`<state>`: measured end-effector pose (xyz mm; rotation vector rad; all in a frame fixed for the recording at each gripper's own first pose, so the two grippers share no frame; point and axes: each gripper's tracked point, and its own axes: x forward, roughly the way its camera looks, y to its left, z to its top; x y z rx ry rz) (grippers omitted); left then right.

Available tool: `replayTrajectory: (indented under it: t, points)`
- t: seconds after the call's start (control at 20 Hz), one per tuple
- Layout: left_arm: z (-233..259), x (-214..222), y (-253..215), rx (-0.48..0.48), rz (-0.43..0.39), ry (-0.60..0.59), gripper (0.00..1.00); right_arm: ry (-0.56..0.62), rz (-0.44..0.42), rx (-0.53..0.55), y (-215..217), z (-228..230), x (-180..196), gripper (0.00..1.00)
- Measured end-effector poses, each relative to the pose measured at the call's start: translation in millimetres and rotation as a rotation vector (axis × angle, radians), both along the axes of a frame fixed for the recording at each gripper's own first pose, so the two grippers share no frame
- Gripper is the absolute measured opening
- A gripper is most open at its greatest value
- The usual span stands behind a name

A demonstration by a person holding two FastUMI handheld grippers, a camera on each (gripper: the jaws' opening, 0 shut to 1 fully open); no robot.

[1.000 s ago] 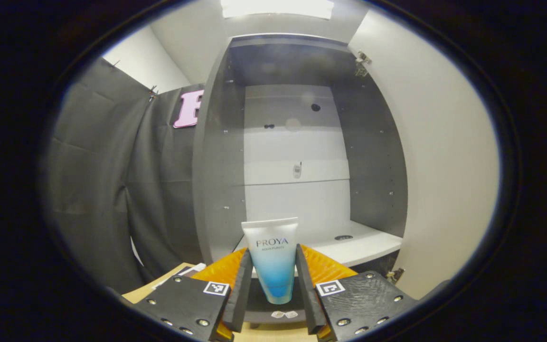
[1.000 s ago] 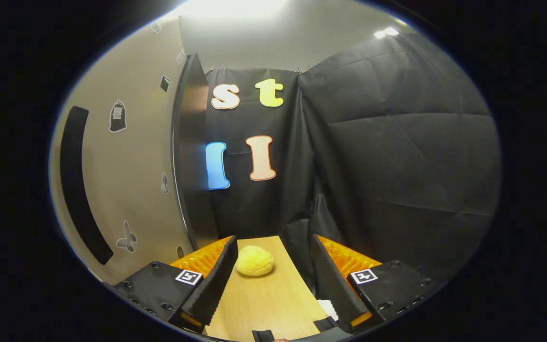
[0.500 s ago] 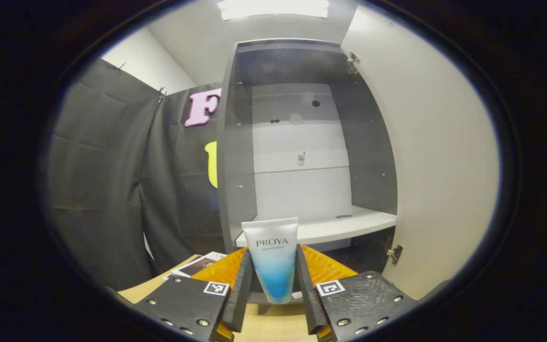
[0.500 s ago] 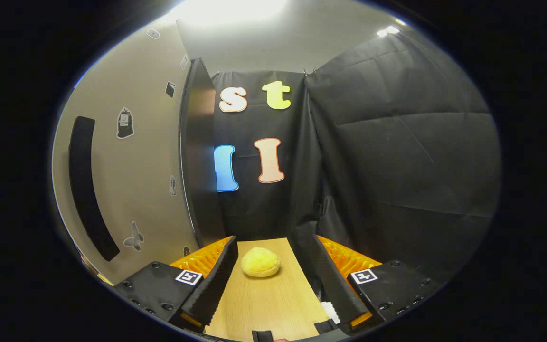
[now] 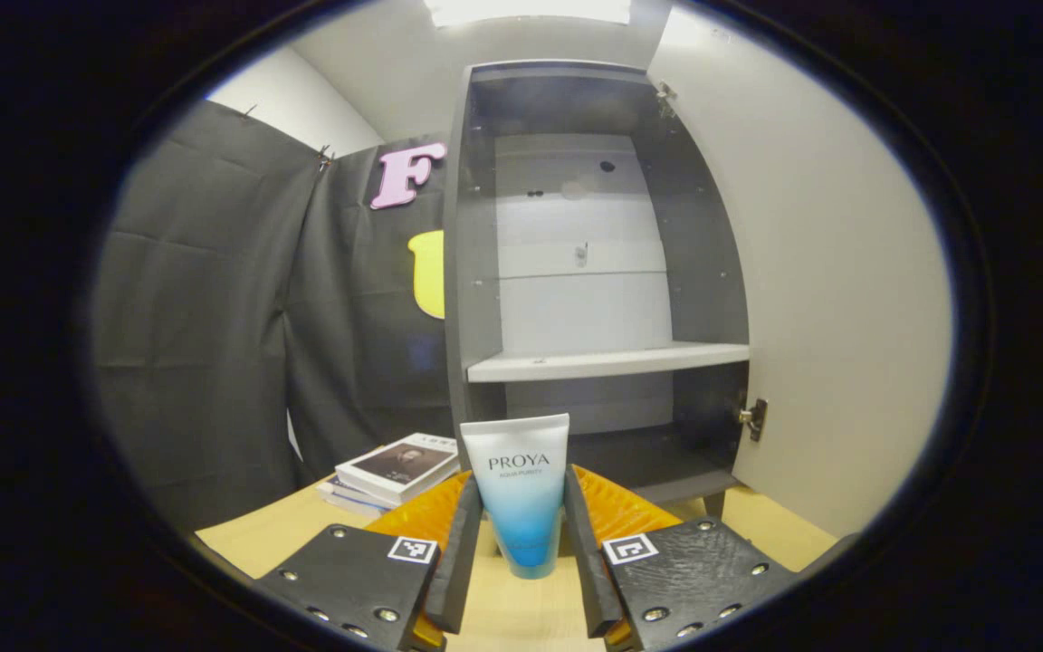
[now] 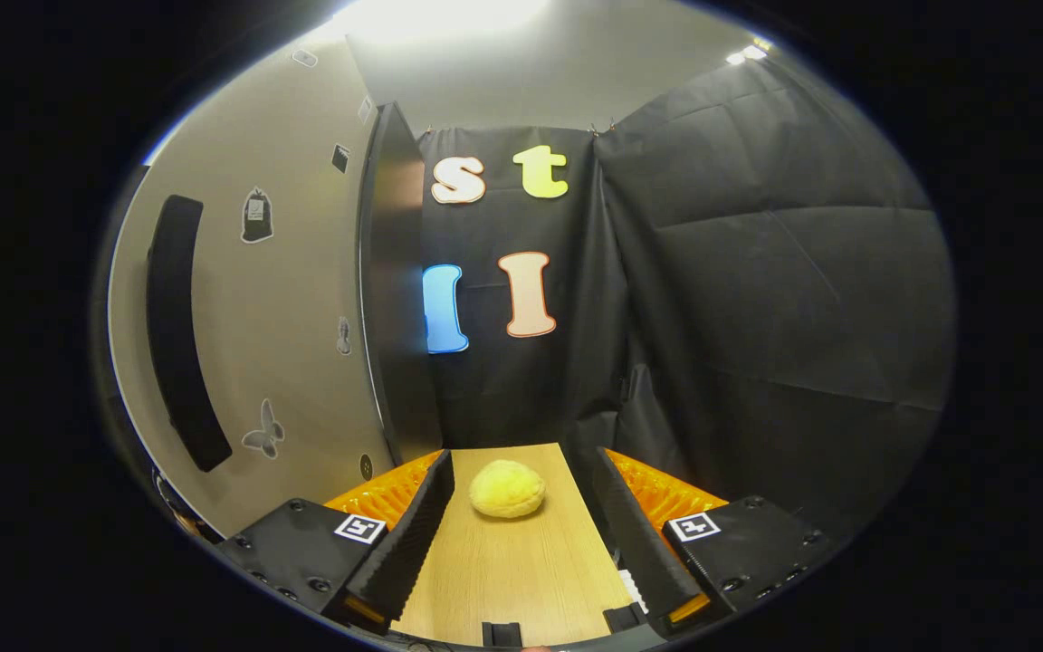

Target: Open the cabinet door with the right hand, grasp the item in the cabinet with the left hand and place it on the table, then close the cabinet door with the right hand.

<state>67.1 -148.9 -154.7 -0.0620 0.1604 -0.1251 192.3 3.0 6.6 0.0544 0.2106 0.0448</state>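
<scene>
Left tongs (image 5: pixel 520 543): closed on the tube (image 5: pixel 519 489), both fingers pressing its sides; the tube stands upright, cap end down, clear of the cabinet.
Books (image 5: pixel 395 467): stacked on the worktop (image 5: pixel 259 536), left of the tube and near the cabinet's left side.
Cabinet (image 5: pixel 598 272): door open; white shelf (image 5: pixel 607 362) bare, lower compartment dark.
Cabinet door (image 5: pixel 829 299): swung out to the right in the left gripper view, hinge visible at its lower edge.
Door handle (image 6: pixel 179 335): dark vertical bar on the door's outer face, at the left of the right gripper view.
Right tongs (image 6: pixel 521 543): fingers spread wide apart, gripping nothing.
Yellow lump (image 6: pixel 507 489): resting on the worktop ahead, between the right fingers' lines, touching neither.
</scene>
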Motion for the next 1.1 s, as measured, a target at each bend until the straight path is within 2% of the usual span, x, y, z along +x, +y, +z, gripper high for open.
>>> replayTrajectory:
  t: [0.25,0.3,0.35,0.85,0.9,1.05,1.1]
  points:
    - [-29.9,-18.9,0.0,0.003,-0.001,0.034,0.52,-0.001,0.006,-0.005,1.4,-2.4,-0.3,0.97]
    - [-37.9,-24.7,-1.0,0.003,-0.004,0.046,0.51,0.001,0.007,-0.006,2.0,-3.9,-0.6,0.93]
    - [-45.6,-30.6,-1.3,0.002,-0.008,0.055,0.52,0.004,0.006,-0.009,1.9,-4.5,0.1,0.98]
    - [-118.9,-70.7,-11.8,0.030,-0.069,0.113,0.51,0.035,0.030,-0.069,16.0,-13.5,-2.6,0.97]
    - [-126.9,-75.1,-12.2,0.037,-0.070,0.122,0.53,0.045,0.034,-0.066,18.9,-16.7,-2.9,0.93]
    - [-150.4,-83.4,-15.3,0.044,-0.075,0.155,0.52,0.060,0.033,-0.077,19.8,-20.9,-4.7,0.97]
    - [-156.8,-86.9,-17.1,0.038,-0.077,0.171,0.53,0.064,0.033,-0.081,20.9,-22.0,-3.9,0.93]
